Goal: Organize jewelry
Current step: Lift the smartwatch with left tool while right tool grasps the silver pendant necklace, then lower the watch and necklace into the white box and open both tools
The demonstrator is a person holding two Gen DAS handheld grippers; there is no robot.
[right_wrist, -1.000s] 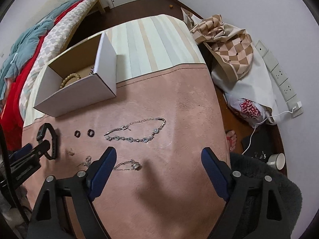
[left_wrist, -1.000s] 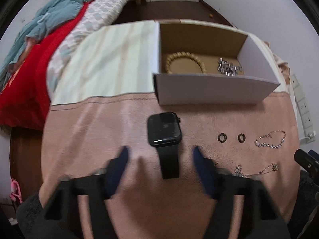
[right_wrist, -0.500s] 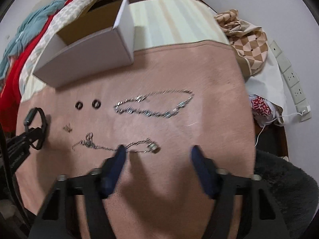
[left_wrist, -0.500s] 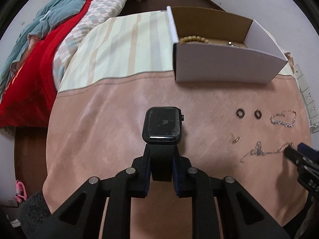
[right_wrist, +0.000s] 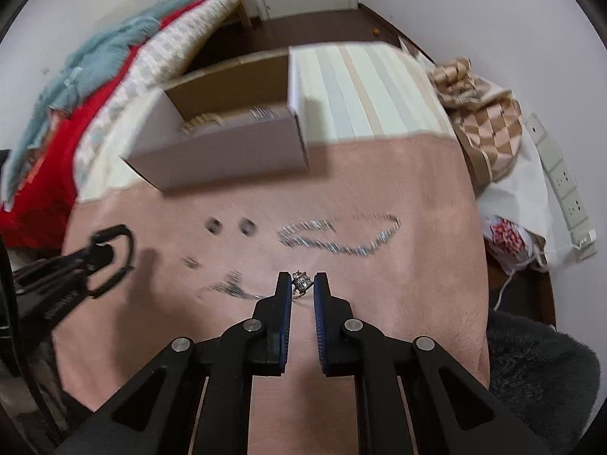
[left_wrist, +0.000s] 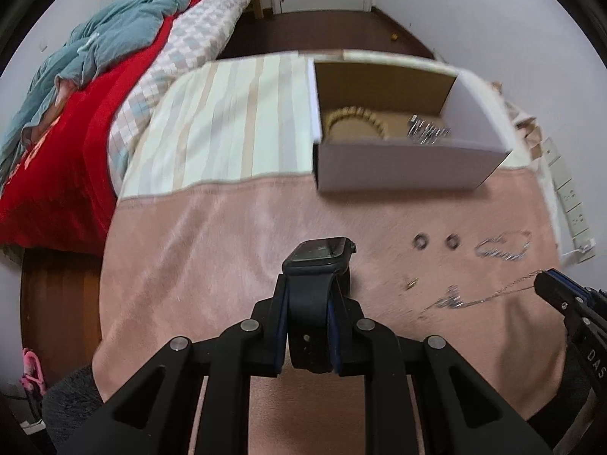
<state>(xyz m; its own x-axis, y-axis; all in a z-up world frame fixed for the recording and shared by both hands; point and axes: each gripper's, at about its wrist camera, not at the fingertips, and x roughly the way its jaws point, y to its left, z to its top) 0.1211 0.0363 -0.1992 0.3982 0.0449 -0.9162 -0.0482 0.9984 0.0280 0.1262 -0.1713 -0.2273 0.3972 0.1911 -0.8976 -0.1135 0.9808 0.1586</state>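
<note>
Jewelry sorting underway: my left gripper (left_wrist: pixel 306 295) stays clamped on the smartwatch (left_wrist: pixel 318 256) strap, lifting it toward the cardboard box (left_wrist: pixel 398 168). Nearer me than the box, my right gripper (right_wrist: pixel 302 284), jaws just closing, pinches the thin necklace (right_wrist: pixel 301 282) by its pendant so the chain trails.

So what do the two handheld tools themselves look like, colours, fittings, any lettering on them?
Both look alike. The left tool has a matte black frame of angular linkage bars joined by round silver pivot pins, and two slim fingers lined with blue pads. The right tool shows the same black bars, silver pins and ribbed blue pads. In the left wrist view its side carries white letters, partly cut off. No cables or sleeves show.
</note>
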